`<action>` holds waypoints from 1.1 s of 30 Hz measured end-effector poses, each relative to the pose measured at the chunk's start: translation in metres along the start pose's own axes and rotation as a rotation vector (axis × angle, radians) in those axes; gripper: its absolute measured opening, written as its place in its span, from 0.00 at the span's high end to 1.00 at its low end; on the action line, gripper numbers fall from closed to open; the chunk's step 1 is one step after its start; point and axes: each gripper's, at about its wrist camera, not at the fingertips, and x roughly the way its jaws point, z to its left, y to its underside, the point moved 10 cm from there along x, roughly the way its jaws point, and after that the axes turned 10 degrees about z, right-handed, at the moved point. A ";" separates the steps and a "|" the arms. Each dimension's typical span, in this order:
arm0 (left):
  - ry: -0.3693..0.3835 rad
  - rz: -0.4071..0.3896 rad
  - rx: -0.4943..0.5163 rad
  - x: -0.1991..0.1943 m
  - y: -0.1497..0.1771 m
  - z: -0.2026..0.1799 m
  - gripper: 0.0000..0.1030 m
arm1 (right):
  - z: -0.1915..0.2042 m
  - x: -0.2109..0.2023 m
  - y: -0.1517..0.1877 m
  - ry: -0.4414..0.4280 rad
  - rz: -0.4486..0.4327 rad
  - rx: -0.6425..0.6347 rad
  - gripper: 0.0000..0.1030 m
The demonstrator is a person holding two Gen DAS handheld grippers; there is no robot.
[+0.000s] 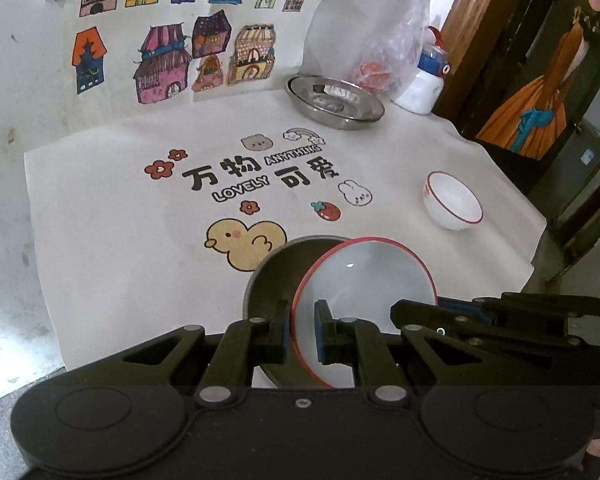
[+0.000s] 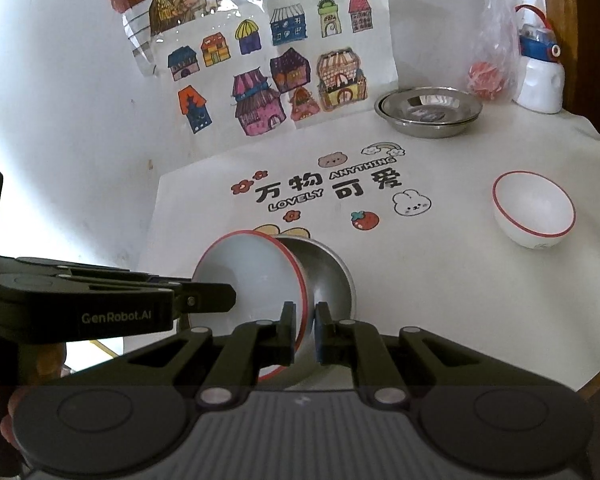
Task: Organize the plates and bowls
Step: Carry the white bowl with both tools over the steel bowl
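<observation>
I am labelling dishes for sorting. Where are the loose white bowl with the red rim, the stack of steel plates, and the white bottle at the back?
loose white bowl [image 2: 534, 210], right wrist view, inner wall.
steel plates [image 1: 334, 100], left wrist view, shiny inside of the top plate.
white bottle [image 2: 540, 84], right wrist view, white body.

A wide bare stretch of printed cloth [image 2: 440, 280] is left free between the near metal dish [image 2: 332, 276] and the small red-rimmed bowl [image 2: 534, 210], while the far right corner is crowded by stacked steel plates [image 2: 428, 110], a plastic bag [image 2: 496, 48] and a white bottle [image 2: 540, 80].
</observation>
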 end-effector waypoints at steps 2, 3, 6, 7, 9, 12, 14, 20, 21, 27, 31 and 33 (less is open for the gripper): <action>0.002 0.008 -0.001 0.002 0.000 0.001 0.88 | 0.000 0.002 0.002 -0.001 0.010 -0.005 0.89; 0.003 0.012 -0.002 0.003 0.001 0.002 0.88 | 0.000 0.002 0.002 -0.001 0.015 -0.006 0.89; 0.007 0.027 -0.002 0.005 0.002 0.003 0.88 | 0.000 0.006 0.003 -0.003 0.030 -0.008 0.89; 0.007 0.031 -0.002 0.006 0.002 0.004 0.88 | 0.000 0.007 0.003 -0.002 0.035 -0.008 0.89; 0.006 0.037 0.002 0.007 0.002 0.004 0.88 | 0.000 0.008 0.004 -0.001 0.044 -0.011 0.89; 0.004 0.049 0.008 0.010 0.004 0.004 0.88 | 0.001 0.009 0.003 -0.001 0.054 -0.015 0.89; 0.007 0.058 0.004 0.012 0.004 0.006 0.88 | 0.001 0.010 0.003 -0.001 0.060 -0.018 0.89; 0.006 0.069 0.003 0.013 0.004 0.008 0.88 | 0.002 0.014 0.002 -0.005 0.073 -0.025 0.89; 0.004 0.068 0.006 0.013 0.004 0.008 0.88 | 0.001 0.015 0.002 -0.007 0.075 -0.025 0.89; -0.009 0.053 0.009 0.014 0.002 0.009 0.88 | 0.000 0.018 0.002 -0.017 0.074 -0.019 0.88; -0.016 0.050 0.020 0.016 0.001 0.008 0.88 | -0.001 0.017 0.001 -0.025 0.067 -0.017 0.86; -0.019 0.051 0.027 0.017 0.000 0.007 0.88 | -0.002 0.017 0.001 -0.031 0.066 -0.015 0.85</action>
